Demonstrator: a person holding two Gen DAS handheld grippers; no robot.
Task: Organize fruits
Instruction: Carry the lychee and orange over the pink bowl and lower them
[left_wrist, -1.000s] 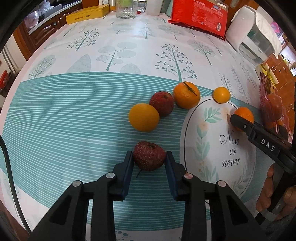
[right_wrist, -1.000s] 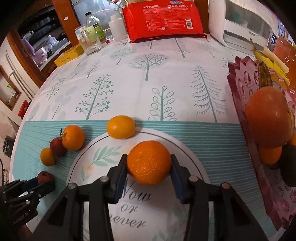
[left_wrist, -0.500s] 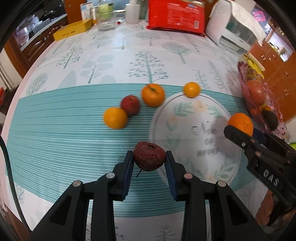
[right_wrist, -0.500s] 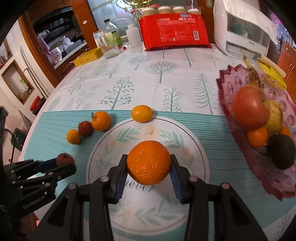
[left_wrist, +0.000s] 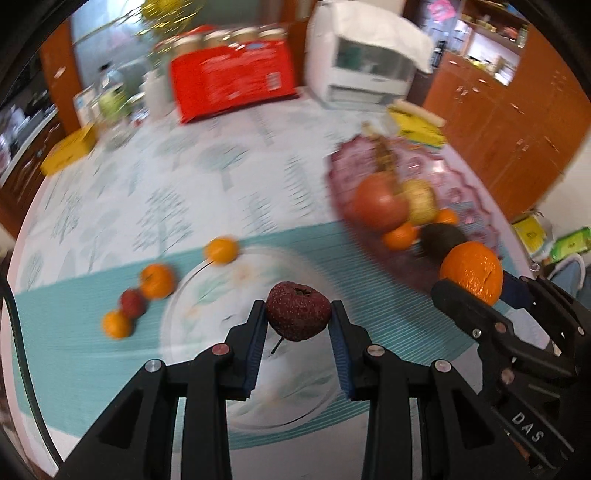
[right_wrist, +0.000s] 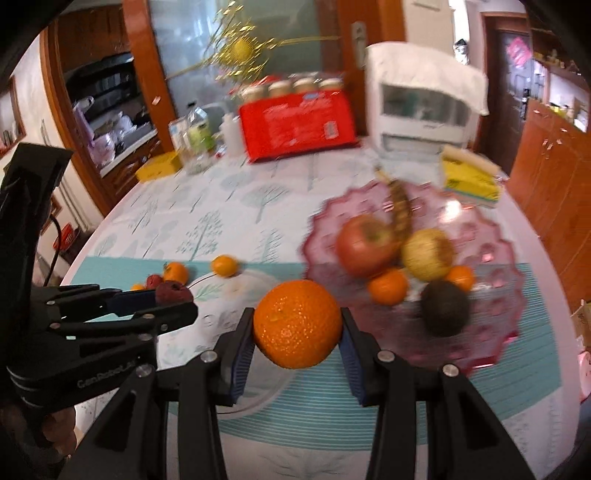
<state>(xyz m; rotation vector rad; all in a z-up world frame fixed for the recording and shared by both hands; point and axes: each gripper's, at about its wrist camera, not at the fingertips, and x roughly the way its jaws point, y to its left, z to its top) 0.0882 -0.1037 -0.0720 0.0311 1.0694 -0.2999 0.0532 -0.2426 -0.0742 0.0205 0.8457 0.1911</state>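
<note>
My left gripper is shut on a dark red bumpy fruit and holds it above the round white mat. My right gripper is shut on a large orange, held in the air just left of the pink glass fruit plate. The plate holds an apple, a yellowish fruit, two small oranges and an avocado. Three orange fruits and a red fruit lie on the tablecloth to the left.
A red package, a white appliance, bottles and a glass, a yellow box and a yellow pack stand at the table's far side. Wooden cabinets are on the right.
Both grippers have risen and swung right with their fruits. The pink plate has come into fuller view and the loose fruits on the cloth now lie farther left.
</note>
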